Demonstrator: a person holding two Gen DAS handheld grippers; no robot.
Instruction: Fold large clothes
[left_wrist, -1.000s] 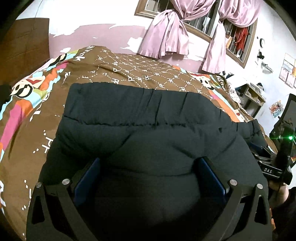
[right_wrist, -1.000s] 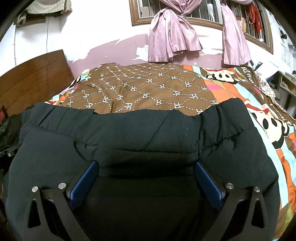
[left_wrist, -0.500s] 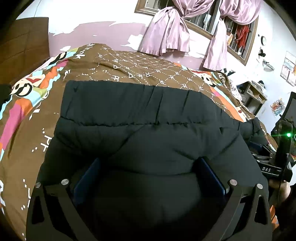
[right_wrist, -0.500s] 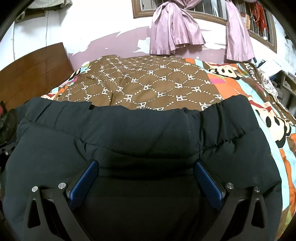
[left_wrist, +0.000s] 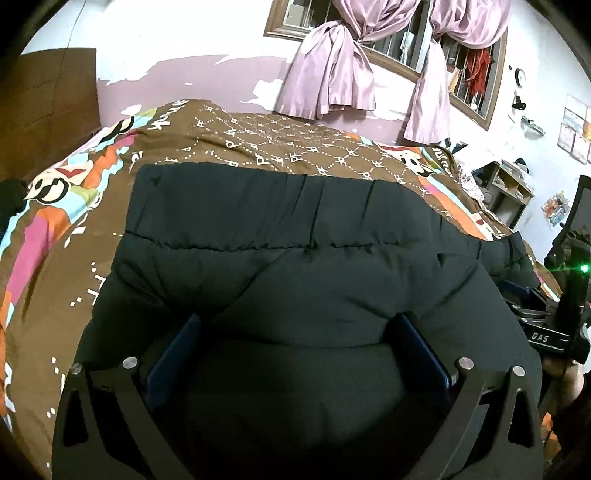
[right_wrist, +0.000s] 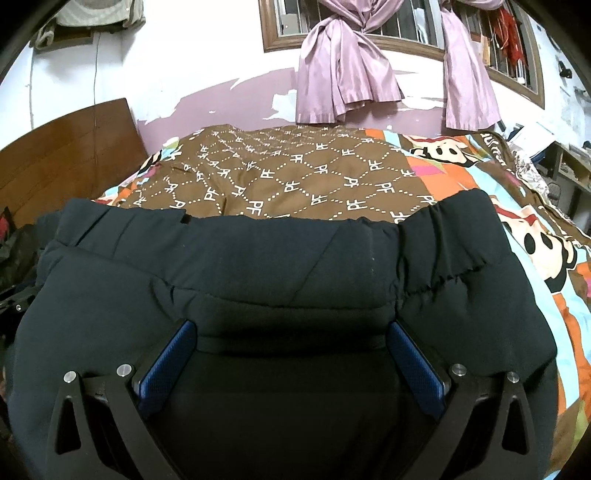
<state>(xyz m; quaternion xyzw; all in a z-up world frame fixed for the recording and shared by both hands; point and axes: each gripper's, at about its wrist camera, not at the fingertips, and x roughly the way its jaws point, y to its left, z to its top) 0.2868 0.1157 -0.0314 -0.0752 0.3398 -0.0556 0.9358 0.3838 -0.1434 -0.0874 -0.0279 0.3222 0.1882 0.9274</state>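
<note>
Fingers (left_wrist: 173, 354) of both grippers stand wide apart over a puffy black jacket (left_wrist: 295, 266); bare bedspread (right_wrist: 295, 177) lies beyond its hem.

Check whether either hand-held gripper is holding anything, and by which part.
Cannot be told. Both the left hand-held gripper and right hand-held gripper have wide-apart fingers with the black puffer jacket bulging between them; no clamped part is visible.

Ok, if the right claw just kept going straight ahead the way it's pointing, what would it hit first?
The right claw would meet the black puffy jacket first; its padding already bulges between the open fingers. Beyond the jacket's far edge lies the brown patterned bedspread, though depth is hard to judge.
</note>
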